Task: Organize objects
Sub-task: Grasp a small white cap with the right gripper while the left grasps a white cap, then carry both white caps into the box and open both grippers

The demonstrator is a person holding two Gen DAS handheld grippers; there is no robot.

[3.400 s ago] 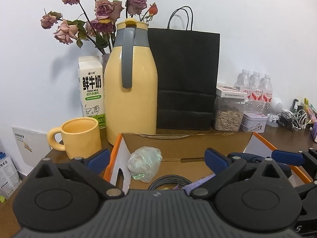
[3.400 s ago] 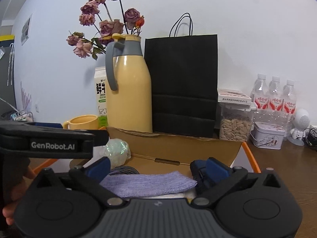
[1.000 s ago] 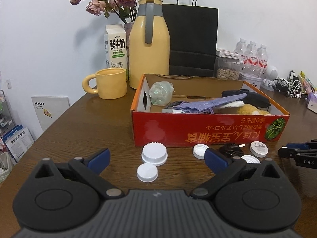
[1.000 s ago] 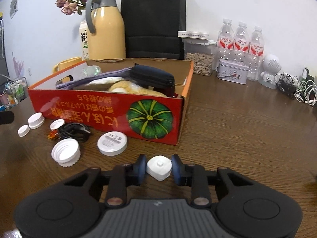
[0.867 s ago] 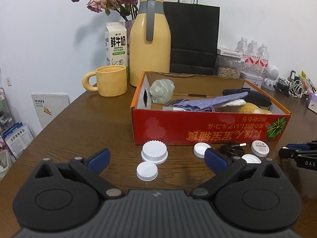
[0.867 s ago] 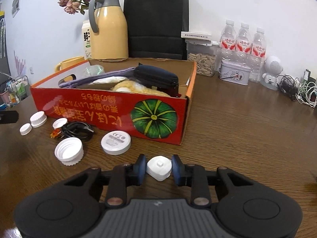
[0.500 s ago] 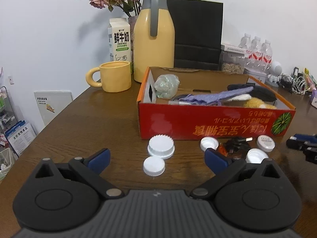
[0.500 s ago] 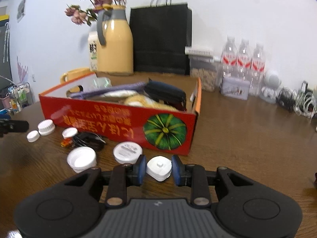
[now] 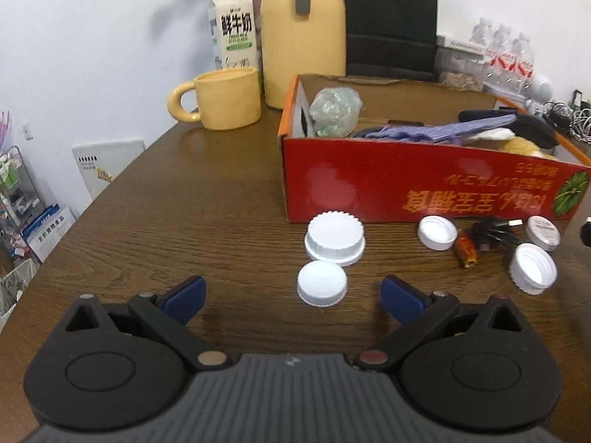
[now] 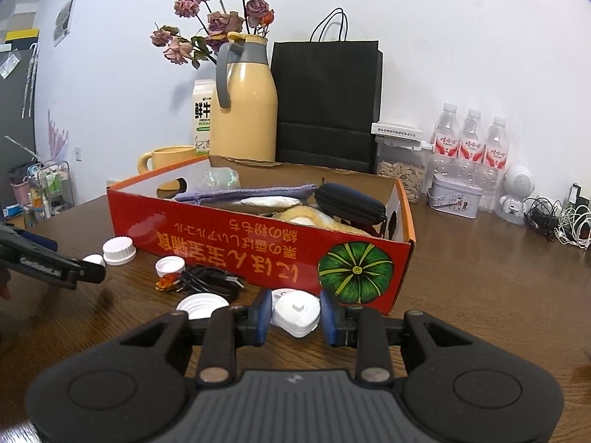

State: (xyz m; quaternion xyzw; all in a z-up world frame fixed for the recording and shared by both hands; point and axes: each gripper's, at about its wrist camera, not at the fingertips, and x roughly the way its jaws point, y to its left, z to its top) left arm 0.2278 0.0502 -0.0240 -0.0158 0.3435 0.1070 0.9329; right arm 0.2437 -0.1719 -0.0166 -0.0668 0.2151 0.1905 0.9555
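Note:
My right gripper (image 10: 296,313) is shut on a small white charger plug (image 10: 296,312), held above the table in front of the red cardboard box (image 10: 258,240). Cloths and a dark pouch (image 10: 349,203) fill that box. My left gripper (image 9: 293,295) stands open low over the table, and a small white cap (image 9: 322,283) lies just ahead between its fingers, untouched. Behind it sits a larger ribbed white cap (image 9: 335,238). Further right lie another white lid (image 9: 437,232), an upturned cap (image 9: 532,267), a round white puck (image 9: 542,227) and a black cable (image 9: 491,236).
A yellow mug (image 9: 221,98), a yellow thermos jug (image 9: 303,33), a milk carton (image 9: 232,33) and a black paper bag (image 10: 327,103) stand behind the box. Water bottles (image 10: 467,147), a tin (image 10: 456,195) and tangled cables (image 10: 554,217) line the back right. The table edge drops off at left.
The left gripper has sunk and tilted down toward the small white cap, which now lies between its fingers. The right gripper has lifted and moved toward the box with the plug.

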